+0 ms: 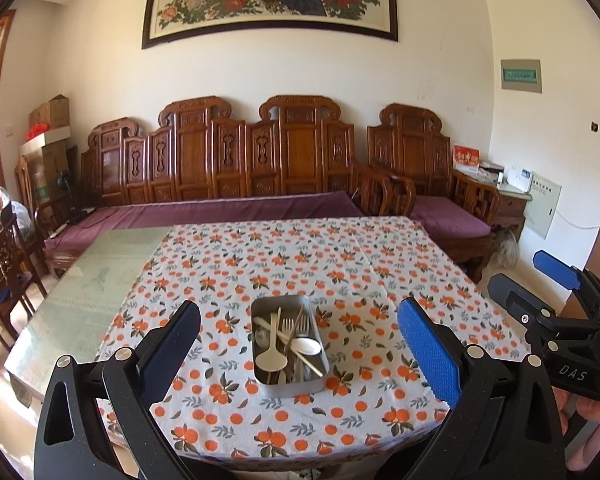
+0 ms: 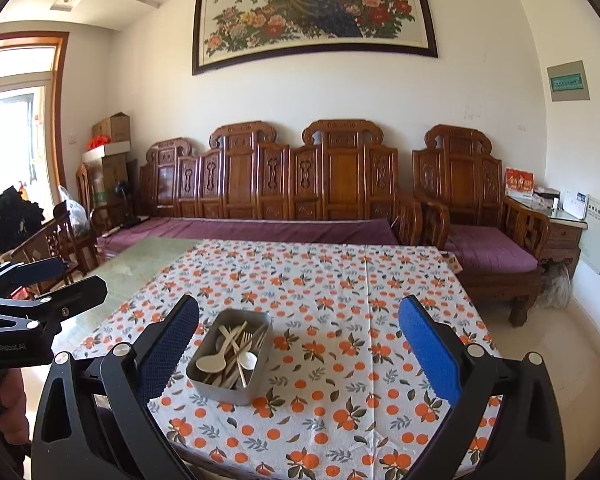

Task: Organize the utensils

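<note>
A metal tin (image 1: 318, 380) holds a loose pile of cream plastic spoons (image 1: 271, 358), forks (image 1: 288, 326) and other utensils on the orange-print tablecloth (image 1: 300, 264). My left gripper (image 1: 298, 340) is open and empty, held above the table's near edge with the tin between its fingers. My right gripper (image 2: 298, 340) is open and empty too. In its view the tin (image 2: 220, 390) lies just right of the left finger, with the spoons (image 2: 212, 362) on top. The right gripper also shows at the right edge of the left wrist view (image 1: 540, 280).
The table's left part is bare green glass (image 1: 100, 280). A carved wooden sofa with purple cushions (image 1: 220, 212) runs behind the table, with an armchair (image 1: 448, 220) at the right and wooden chairs (image 1: 4, 264) at the left. The tablecloth (image 2: 340, 300) covers the right part.
</note>
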The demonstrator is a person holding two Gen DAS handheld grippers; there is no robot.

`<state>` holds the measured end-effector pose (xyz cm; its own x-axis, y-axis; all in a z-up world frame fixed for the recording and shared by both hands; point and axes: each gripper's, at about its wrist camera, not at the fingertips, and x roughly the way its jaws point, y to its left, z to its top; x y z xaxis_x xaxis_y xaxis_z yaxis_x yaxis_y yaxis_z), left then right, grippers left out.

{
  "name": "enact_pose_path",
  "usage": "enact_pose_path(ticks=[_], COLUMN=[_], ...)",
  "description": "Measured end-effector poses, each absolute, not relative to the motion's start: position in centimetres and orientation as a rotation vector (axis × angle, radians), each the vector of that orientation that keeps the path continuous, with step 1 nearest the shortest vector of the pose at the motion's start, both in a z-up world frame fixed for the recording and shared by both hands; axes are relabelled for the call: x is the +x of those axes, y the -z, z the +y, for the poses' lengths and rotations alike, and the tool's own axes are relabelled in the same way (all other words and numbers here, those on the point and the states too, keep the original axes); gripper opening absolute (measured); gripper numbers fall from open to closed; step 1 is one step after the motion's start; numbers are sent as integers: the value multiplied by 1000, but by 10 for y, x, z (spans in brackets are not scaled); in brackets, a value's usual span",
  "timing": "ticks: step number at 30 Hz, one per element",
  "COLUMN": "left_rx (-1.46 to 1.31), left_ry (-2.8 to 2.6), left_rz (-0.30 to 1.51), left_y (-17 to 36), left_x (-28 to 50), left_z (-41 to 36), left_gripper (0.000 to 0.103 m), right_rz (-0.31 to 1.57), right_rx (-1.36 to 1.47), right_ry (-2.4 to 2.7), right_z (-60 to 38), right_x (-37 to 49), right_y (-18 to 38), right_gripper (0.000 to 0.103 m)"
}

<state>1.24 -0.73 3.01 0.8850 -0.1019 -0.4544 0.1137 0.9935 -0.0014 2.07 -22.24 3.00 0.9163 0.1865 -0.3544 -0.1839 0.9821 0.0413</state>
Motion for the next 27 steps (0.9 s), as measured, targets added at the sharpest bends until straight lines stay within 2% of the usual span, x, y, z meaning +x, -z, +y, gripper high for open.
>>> enact_pose_path(ticks=[14,27], left_rx=[29,11], left_ry=[65,52], left_rz=[384,390], left_y=[-48,-46], left_x=[-10,-10], left_z=[3,10], left_gripper=[95,95], right_rz=[265,276], right_rx=[16,22], right_ry=[-155,-147], right_z=[-229,-229], right_x=[-2,2], right_y=[-51,-47], right_gripper=[100,100])
